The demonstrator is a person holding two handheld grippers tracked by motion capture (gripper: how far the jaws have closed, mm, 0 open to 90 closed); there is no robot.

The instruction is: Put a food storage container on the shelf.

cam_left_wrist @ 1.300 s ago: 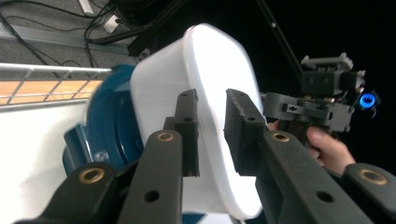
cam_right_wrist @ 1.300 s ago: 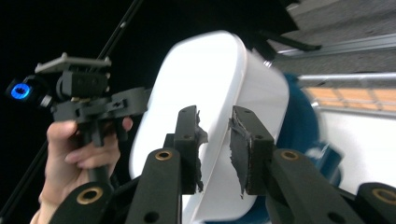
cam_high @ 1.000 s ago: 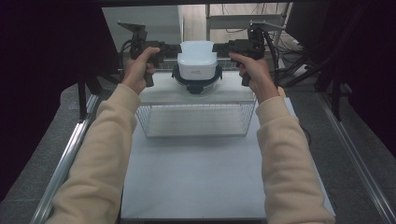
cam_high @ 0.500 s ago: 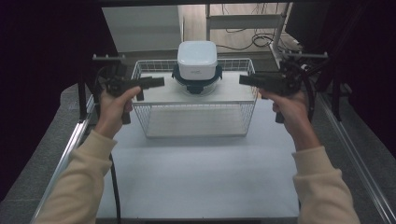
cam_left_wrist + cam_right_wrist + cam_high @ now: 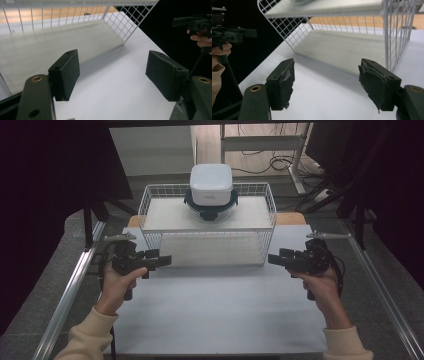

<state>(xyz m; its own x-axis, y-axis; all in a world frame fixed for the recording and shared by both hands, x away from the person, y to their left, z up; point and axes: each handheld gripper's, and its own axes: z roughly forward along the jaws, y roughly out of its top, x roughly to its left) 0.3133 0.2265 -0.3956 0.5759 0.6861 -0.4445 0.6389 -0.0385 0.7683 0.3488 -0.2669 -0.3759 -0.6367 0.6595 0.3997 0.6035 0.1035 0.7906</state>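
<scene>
The white box (image 5: 211, 184) with the dark clip lid now sits on top of the wire basket (image 5: 150, 200), right in the middle of its top shelf, at the far side of the table (image 5: 210, 310). Nothing holds it. It looks flat and steady, not tipped. So I think the main job, putting the box up on the basket, is done. What's left, as far as I can tell: prob. just pulling the hands away, or getting the next thing. No other thing to move is on the table near the basket.

Left gripper (image 5: 159, 260): in front of the basket, just off its left front corner, low over the table. Jaws wide apart & have just been opening. Nothing between them. In the left gripper view the two black pads (image 5: 65, 72) stand far apart w/ bare white table in the gap, basket wall up ahead.

Right gripper (image 5: 278, 259): in front of the basket too, just off its right front corner. Jaws wide apart, have just been opening, nothing in them. In the right gripper view its pads (image 5: 375, 83) look torn at the edges, and the basket's wire side is ahead.

Both grippers are well apart from the box and touch nothing.
</scene>
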